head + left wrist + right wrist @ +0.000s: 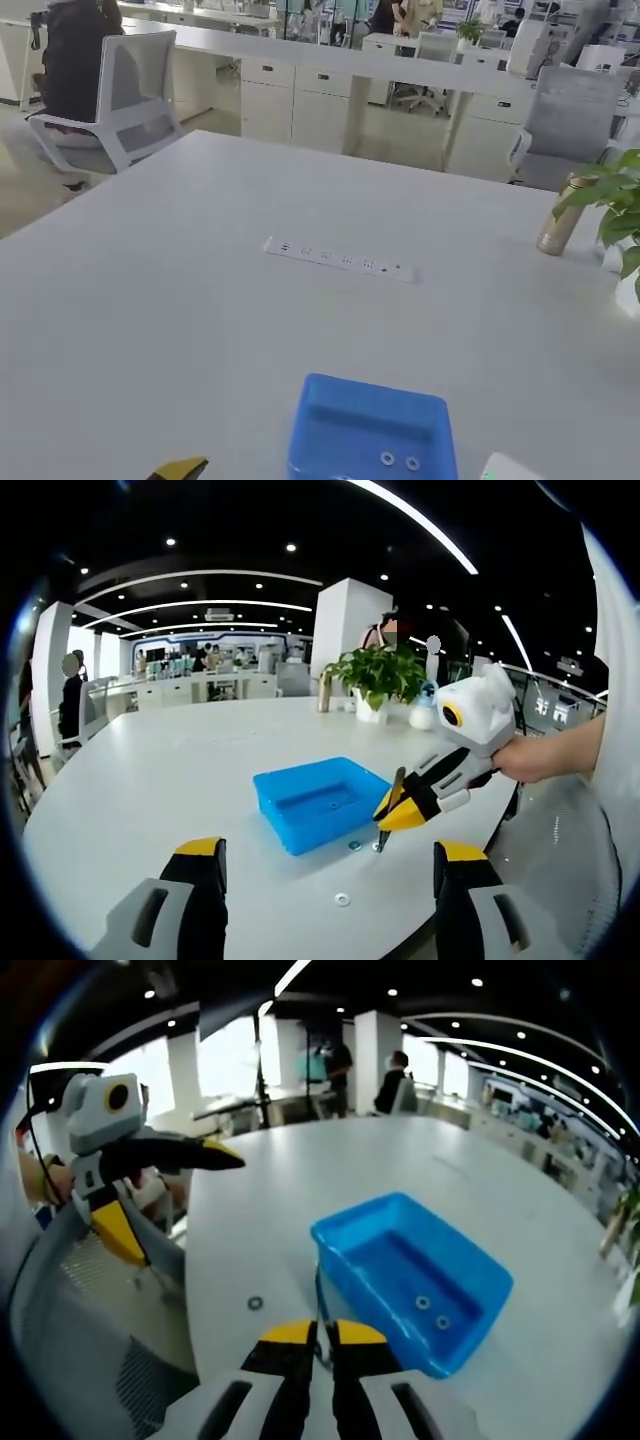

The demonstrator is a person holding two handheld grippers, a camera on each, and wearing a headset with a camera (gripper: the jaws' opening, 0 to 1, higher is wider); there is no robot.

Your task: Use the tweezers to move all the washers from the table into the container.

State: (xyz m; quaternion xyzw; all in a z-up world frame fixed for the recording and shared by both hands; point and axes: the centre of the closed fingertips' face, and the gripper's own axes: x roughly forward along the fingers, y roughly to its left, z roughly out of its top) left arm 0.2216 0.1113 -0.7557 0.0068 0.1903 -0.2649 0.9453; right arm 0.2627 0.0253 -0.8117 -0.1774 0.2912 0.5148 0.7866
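Tweezers (384,835) stand pinched between the closed jaws of the right gripper (400,810), tips pointing down at the table (150,780) just beside the first washer (355,846). That washer lies close to the near wall of the blue container (300,830). A second washer (343,898) lies further out, apart from the first and nearer the table's edge. Two washers (423,1302) rest near each other on the container's floor.

The left gripper (330,852) has its jaws spread wide with nothing between them, and it faces the container from the side, well apart from it.

The container sits near the table's near edge, leaving only a narrow strip where the loose washers lie. A mesh chair (70,1290) is drawn up to that edge. Beyond the container the white top runs bare to a power strip (340,258). A gold bottle (560,220) and a potted plant (615,200) stand near the far right edge.
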